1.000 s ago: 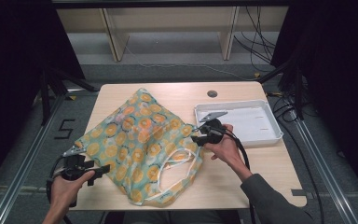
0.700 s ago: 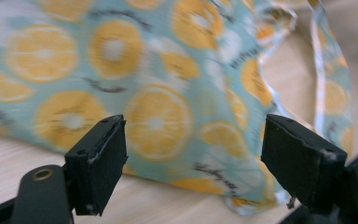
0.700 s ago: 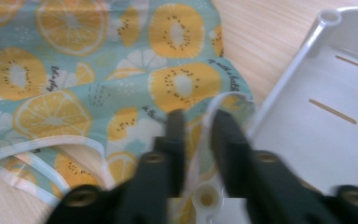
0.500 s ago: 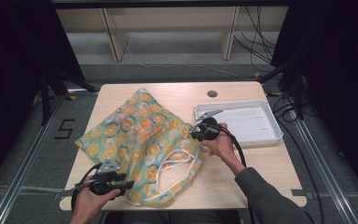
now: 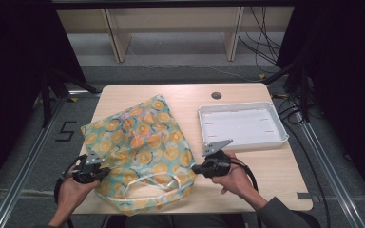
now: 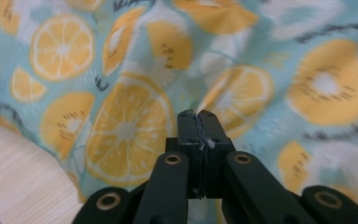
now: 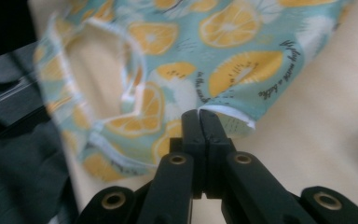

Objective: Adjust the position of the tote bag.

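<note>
Where each claw pinches the bag [image 5: 142, 142], pinched cloth stays hidden.

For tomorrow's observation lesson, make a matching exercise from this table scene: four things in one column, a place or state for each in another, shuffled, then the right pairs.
Things:
1. fruit-print bag
2. white tray
3. left tool
4. right tool

Places or states:
A. shut on the bag's left edge
B. at the table's right side, nothing in it
C. shut on the bag's right edge
D. spread flat, handles toward the person

Pairs: 1-D, 2-B, 3-A, 4-C
</note>
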Tool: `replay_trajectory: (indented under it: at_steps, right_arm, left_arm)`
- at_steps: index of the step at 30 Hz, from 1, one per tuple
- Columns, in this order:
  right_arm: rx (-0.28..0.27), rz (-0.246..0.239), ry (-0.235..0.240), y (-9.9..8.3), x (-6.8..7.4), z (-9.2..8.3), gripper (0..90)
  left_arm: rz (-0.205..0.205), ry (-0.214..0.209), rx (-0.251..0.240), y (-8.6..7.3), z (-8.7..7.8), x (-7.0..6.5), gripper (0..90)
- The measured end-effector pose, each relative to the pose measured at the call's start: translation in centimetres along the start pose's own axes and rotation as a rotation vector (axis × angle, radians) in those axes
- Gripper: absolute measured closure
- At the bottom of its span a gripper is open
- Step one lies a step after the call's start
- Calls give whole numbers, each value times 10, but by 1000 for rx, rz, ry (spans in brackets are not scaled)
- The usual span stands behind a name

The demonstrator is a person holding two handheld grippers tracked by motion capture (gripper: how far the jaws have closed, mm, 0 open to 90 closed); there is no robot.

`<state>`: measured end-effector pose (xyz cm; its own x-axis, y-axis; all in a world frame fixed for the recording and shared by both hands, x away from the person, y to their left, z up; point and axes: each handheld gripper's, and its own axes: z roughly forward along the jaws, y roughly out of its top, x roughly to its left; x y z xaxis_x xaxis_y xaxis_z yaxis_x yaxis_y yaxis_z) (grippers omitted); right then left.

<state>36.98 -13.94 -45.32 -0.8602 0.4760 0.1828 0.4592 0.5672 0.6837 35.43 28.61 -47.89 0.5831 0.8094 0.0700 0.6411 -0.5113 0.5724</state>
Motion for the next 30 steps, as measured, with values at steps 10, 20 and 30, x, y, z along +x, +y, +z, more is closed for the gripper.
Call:
replay_trajectory:
  at_steps: [10, 20, 30]
  right_arm:
    - [-86, 37, -24, 9, 1, -19, 607]
    - [-26, 164, -131, 29, -38, 33, 429]
    - [142, 104, -66, 32, -46, 72, 900]
  left_arm:
    - [-188, -23, -193, 9, -35, 24, 533]
    - [-241, 68, -137, 45, 21, 68, 832]
    - [-254, 14, -119, 74, 63, 61, 896]
